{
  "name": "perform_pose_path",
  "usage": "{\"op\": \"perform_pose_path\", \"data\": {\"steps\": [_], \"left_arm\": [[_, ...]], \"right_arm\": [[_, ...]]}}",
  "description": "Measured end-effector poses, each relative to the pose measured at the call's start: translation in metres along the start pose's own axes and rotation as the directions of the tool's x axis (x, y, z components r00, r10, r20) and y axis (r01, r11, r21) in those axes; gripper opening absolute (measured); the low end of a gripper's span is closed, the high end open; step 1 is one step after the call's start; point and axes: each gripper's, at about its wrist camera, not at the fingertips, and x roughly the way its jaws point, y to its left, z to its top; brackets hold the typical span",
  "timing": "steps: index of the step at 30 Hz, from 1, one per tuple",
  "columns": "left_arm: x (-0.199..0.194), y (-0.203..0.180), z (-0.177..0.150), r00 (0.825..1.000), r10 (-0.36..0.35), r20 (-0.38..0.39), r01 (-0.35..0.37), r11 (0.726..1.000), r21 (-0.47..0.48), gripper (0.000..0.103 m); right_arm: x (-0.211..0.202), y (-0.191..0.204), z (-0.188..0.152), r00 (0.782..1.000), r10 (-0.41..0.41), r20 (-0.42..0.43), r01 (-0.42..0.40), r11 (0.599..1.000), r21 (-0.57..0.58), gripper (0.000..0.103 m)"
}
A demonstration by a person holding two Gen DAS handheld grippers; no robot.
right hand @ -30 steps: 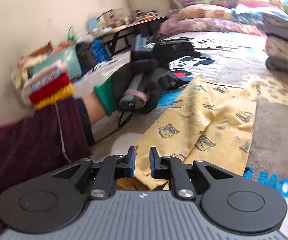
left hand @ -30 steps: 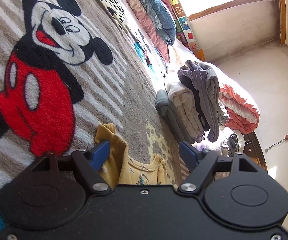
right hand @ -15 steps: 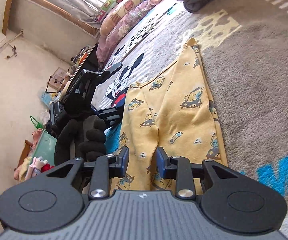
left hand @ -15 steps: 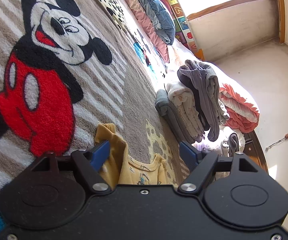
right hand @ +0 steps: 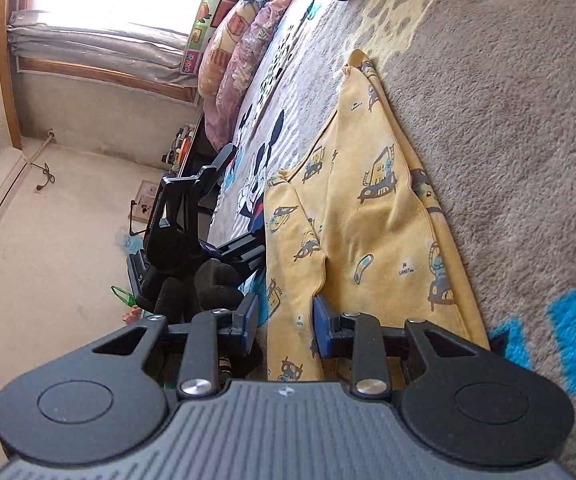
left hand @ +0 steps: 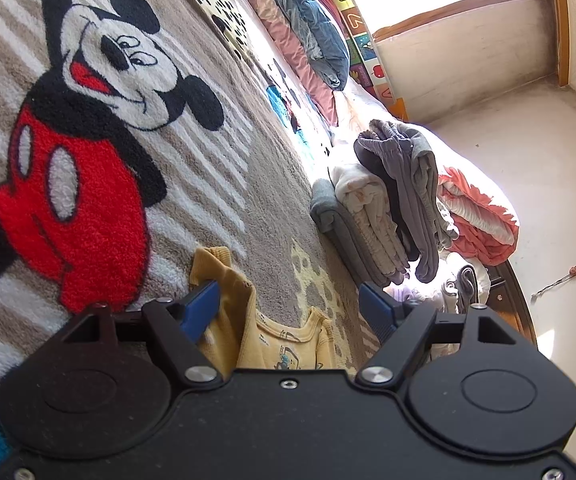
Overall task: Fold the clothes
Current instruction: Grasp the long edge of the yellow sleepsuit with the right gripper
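A yellow child's top printed with little vehicles (right hand: 367, 208) lies flat on the plush Mickey Mouse rug (left hand: 88, 120). My right gripper (right hand: 286, 320) sits low at the top's near hem. Its jaws stand partly apart with the fabric edge lying between the blue pads (right hand: 321, 320), not pinched. My left gripper (left hand: 289, 312) is open wide over the other end of the yellow top (left hand: 248, 320), where a sleeve cuff and the neckline show between its fingers. In the right wrist view a black-gloved hand (right hand: 212, 284) holds that gripper at the garment's left edge.
A stack of folded grey and cream clothes (left hand: 387, 208) stands on the rug beyond the top, with a pink ruffled piece (left hand: 475, 216) behind it. Pillows (left hand: 307, 32) line the far side under a bright window. A dark wooden edge (left hand: 515, 300) borders the rug on the right.
My right gripper rolled sideways and dropped to the top's hem, and its jaws went from nearly shut to partly apart. The left gripper stayed where it was.
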Motion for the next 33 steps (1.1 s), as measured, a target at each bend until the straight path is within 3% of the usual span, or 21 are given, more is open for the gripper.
{"op": "perform_pose_path", "data": {"steps": [4,5,8,18,22,25,27,29,31,33], "left_arm": [[0.0,0.0,0.0,1.0,0.0,0.0,0.0,1.0,0.001,0.077],[0.0,0.0,0.0,1.0,0.0,0.0,0.0,1.0,0.001,0.077],[0.0,0.0,0.0,1.0,-0.001,0.0,0.001,1.0,0.0,0.077],[0.0,0.0,0.001,1.0,-0.003,0.0,0.003,1.0,-0.003,0.077],[-0.001,0.001,0.001,1.0,-0.007,0.0,0.007,1.0,-0.007,0.078],[-0.001,0.002,0.001,1.0,-0.01,-0.001,0.01,1.0,-0.011,0.078],[-0.001,0.002,0.001,1.0,-0.01,-0.001,0.01,1.0,-0.011,0.078],[-0.001,0.003,0.001,1.0,-0.011,-0.001,0.011,1.0,-0.012,0.078],[-0.001,0.002,0.001,1.0,-0.011,-0.001,0.011,1.0,-0.012,0.078],[-0.001,0.002,0.001,1.0,-0.012,0.0,0.012,1.0,-0.014,0.078]], "right_arm": [[0.008,0.004,0.01,1.0,0.0,0.013,0.0,0.999,-0.038,0.03],[0.009,0.007,0.011,1.0,-0.004,0.015,0.005,0.999,-0.053,0.018],[0.012,0.013,0.013,1.0,-0.024,0.015,0.025,0.995,-0.102,0.004],[-0.002,0.008,0.016,0.994,-0.084,0.075,0.093,0.987,-0.128,0.004],[0.001,0.002,0.017,0.992,-0.11,0.057,0.117,0.985,-0.129,0.004],[0.001,-0.003,0.016,0.991,-0.123,0.05,0.128,0.986,-0.11,0.008],[-0.002,-0.001,0.014,0.99,-0.13,0.053,0.135,0.984,-0.117,0.016],[-0.008,0.005,0.006,0.99,-0.133,0.049,0.139,0.98,-0.145,0.033],[-0.019,0.018,-0.011,0.986,-0.161,0.05,0.168,0.963,-0.209,0.044],[-0.03,0.033,-0.032,0.976,-0.205,0.067,0.216,0.925,-0.313,0.046]]}}
